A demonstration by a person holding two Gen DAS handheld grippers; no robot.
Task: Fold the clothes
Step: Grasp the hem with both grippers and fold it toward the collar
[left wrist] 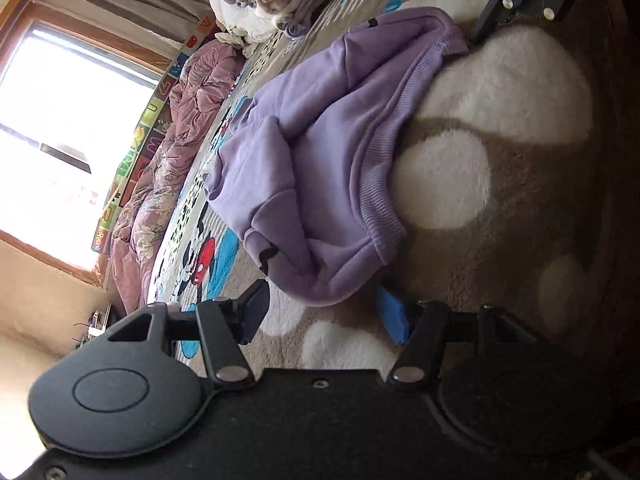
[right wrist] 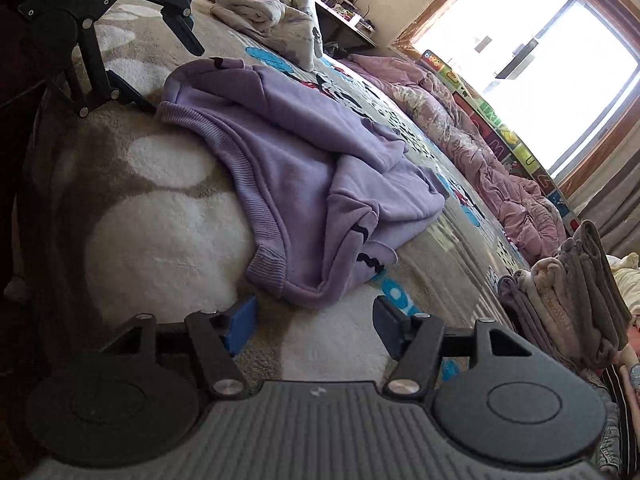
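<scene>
A crumpled lilac sweatshirt (left wrist: 320, 152) with a ribbed hem lies on a brown blanket with white spots. My left gripper (left wrist: 324, 312) is open and empty, its jaws just short of the sweatshirt's near hem corner. My right gripper (right wrist: 312, 320) is open and empty, just short of the sweatshirt (right wrist: 312, 172) at the opposite hem corner. In the left wrist view the right gripper (left wrist: 448, 2) shows at the top, open beside the far corner. In the right wrist view the left gripper (right wrist: 168, 74) shows at the top left, open at the far hem.
A cartoon-print bedspread (left wrist: 200, 256) lies beyond the sweatshirt. A pink quilt (right wrist: 480, 160) is bunched along the window wall. A stack of folded grey and beige blankets (right wrist: 572, 300) stands at one end, and more folded cloth (right wrist: 272, 20) at the other.
</scene>
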